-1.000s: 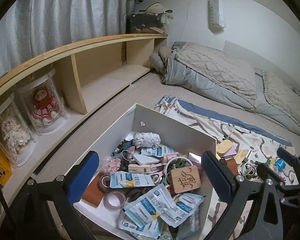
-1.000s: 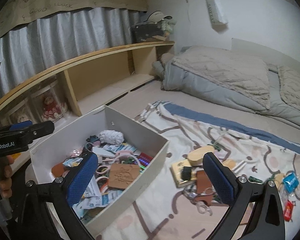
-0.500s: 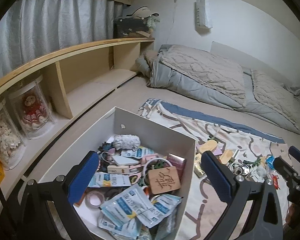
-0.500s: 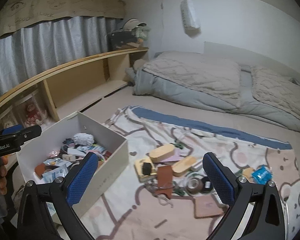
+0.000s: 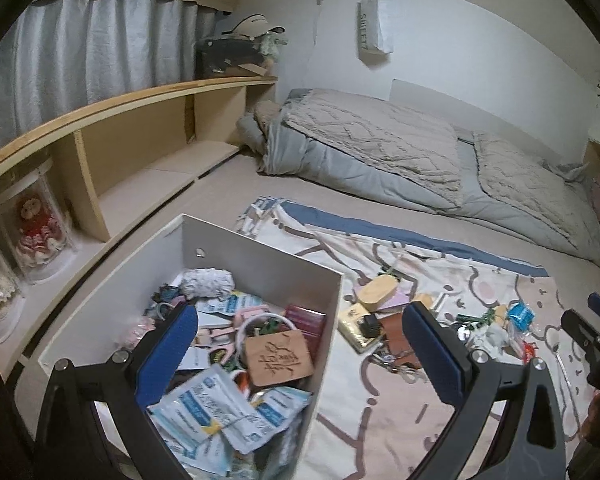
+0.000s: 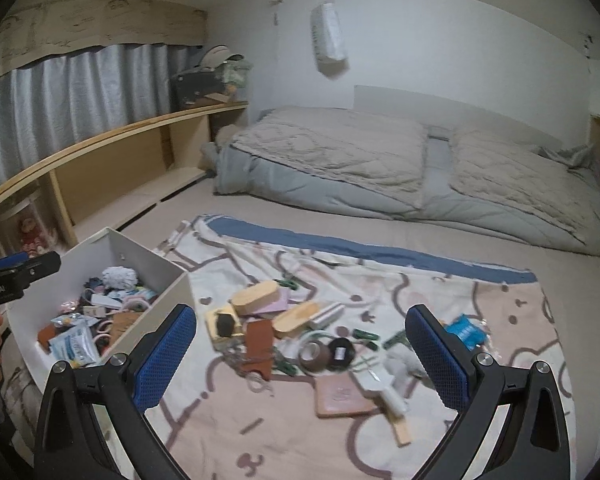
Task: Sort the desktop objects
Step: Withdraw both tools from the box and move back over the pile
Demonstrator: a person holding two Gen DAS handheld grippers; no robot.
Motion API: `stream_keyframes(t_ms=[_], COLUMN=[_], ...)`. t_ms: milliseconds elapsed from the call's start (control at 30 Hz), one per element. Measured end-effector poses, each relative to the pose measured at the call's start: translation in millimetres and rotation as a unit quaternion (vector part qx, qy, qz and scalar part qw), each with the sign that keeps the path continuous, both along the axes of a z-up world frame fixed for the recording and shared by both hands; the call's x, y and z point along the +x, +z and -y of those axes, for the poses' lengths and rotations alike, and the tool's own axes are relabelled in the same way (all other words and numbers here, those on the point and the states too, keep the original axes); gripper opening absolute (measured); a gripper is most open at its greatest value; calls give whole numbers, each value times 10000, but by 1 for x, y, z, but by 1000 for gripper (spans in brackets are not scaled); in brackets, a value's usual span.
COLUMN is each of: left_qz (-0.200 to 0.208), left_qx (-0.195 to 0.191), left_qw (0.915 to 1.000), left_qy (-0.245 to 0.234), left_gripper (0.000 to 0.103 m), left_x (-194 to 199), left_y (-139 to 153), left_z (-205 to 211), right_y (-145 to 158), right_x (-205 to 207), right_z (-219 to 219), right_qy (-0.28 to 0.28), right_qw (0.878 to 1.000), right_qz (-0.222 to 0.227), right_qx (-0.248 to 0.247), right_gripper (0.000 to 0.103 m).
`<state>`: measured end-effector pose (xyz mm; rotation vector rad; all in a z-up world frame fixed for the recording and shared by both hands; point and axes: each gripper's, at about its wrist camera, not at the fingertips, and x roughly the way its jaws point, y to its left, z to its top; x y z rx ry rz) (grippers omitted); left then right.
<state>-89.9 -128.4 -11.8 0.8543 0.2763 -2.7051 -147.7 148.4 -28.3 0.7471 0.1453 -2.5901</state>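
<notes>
Over the preceding second both tools swung away from the white box [image 5: 260,264] toward the loose items on the patterned cloth [image 6: 300,420]. In the right wrist view the box, formerly centred between the fingers, lay to the left of the right gripper [image 6: 300,364], and the scattered pile lay directly ahead between its fingers. This indicated, as a judgement, that the next pick would come from the pile.

The left gripper [image 5: 300,360] was spread wide and held nothing; the box's right wall stood between its fingers. The right gripper was likewise wide apart and empty.

Materials ahead of the right tool: rounded wooden lids [image 6: 256,298], a brown leather pouch [image 6: 259,340], a glossy tape roll [image 6: 314,354] and a flat tan square [image 6: 342,394]. The box held crinkled foil sachets [image 5: 212,404], an engraved wooden tag [image 5: 278,358] and a fuzzy white ball [image 5: 208,282].
</notes>
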Motion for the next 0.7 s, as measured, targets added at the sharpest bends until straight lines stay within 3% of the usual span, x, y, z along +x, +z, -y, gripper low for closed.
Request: stream_keyframes(t_ms=[700], left_qz=[47], left_qx=[94], left_qw=[9990], left_qy=[-429], left_gripper=[103], left_x=[-36], left_y=[-13], left_z=[-58], right_y=[-15], right_x=[-15], right_z=[-66], right_qy=[-584], right_qw=[9982], right_qz=[106], right_qx=[-42], right_gripper=[103])
